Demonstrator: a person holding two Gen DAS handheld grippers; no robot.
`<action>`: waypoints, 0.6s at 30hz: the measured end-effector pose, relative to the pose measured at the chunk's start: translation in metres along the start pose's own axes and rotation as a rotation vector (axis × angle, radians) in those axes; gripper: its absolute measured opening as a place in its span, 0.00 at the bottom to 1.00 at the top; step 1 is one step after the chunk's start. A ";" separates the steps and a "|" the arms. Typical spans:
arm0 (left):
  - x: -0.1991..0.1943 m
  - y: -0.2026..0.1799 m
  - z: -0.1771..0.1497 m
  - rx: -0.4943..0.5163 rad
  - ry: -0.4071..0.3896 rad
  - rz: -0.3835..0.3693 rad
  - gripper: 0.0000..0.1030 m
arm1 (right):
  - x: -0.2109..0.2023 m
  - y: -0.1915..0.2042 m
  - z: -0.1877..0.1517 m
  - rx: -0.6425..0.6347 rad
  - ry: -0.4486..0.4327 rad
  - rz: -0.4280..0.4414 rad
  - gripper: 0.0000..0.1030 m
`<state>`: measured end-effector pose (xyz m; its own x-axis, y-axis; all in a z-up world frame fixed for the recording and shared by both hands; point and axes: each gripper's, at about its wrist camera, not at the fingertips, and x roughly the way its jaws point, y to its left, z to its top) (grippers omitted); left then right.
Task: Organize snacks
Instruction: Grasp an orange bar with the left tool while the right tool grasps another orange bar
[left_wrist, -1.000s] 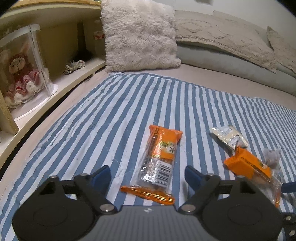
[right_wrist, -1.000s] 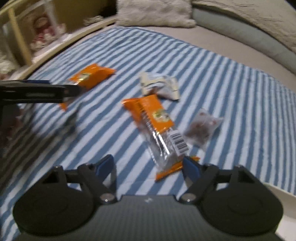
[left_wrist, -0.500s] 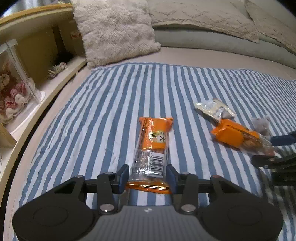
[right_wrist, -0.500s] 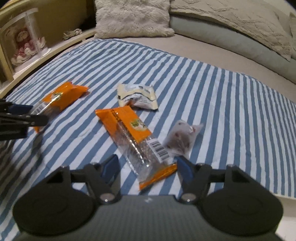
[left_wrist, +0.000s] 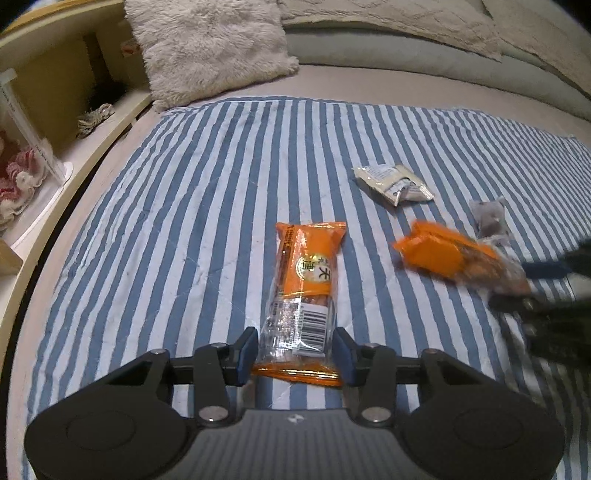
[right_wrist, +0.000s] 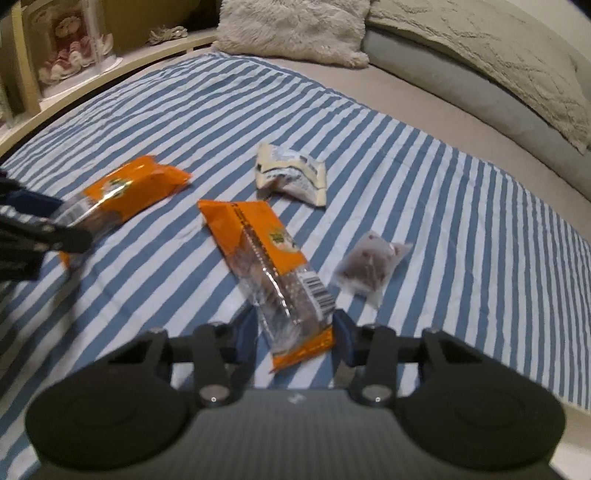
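Observation:
Two orange snack packs lie on a blue-striped cloth (left_wrist: 184, 206). My left gripper (left_wrist: 295, 354) is shut on the near end of the left orange pack (left_wrist: 306, 280), which also shows in the right wrist view (right_wrist: 129, 192). My right gripper (right_wrist: 295, 332) is shut on the near end of the right orange pack (right_wrist: 266, 254), blurred in the left wrist view (left_wrist: 454, 258). A cream snack packet (right_wrist: 291, 177) and a small clear packet of dark snacks (right_wrist: 369, 266) lie loose beyond.
A fluffy pillow (left_wrist: 210, 48) and grey cushions (left_wrist: 424, 40) lie at the back of the bed. A wooden shelf (left_wrist: 92, 122) with a boxed doll (right_wrist: 74, 55) runs along the left edge.
Both grippers have closed from open onto the near ends of their orange packs. The right pack has tilted up a little.

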<state>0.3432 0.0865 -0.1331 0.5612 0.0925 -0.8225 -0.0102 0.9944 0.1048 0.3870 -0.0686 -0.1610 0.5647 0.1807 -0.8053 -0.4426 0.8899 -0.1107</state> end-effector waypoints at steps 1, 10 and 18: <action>0.001 -0.001 0.000 0.000 -0.001 0.001 0.46 | -0.004 0.000 -0.003 0.011 0.013 0.007 0.49; 0.010 -0.004 0.006 -0.021 -0.018 0.004 0.48 | -0.034 0.005 -0.025 -0.026 0.137 0.248 0.53; 0.018 -0.006 0.012 -0.033 -0.057 -0.005 0.53 | -0.041 0.008 -0.029 -0.088 0.009 0.184 0.76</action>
<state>0.3629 0.0817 -0.1418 0.6075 0.0850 -0.7898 -0.0336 0.9961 0.0814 0.3397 -0.0808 -0.1463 0.4629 0.3326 -0.8217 -0.5967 0.8024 -0.0114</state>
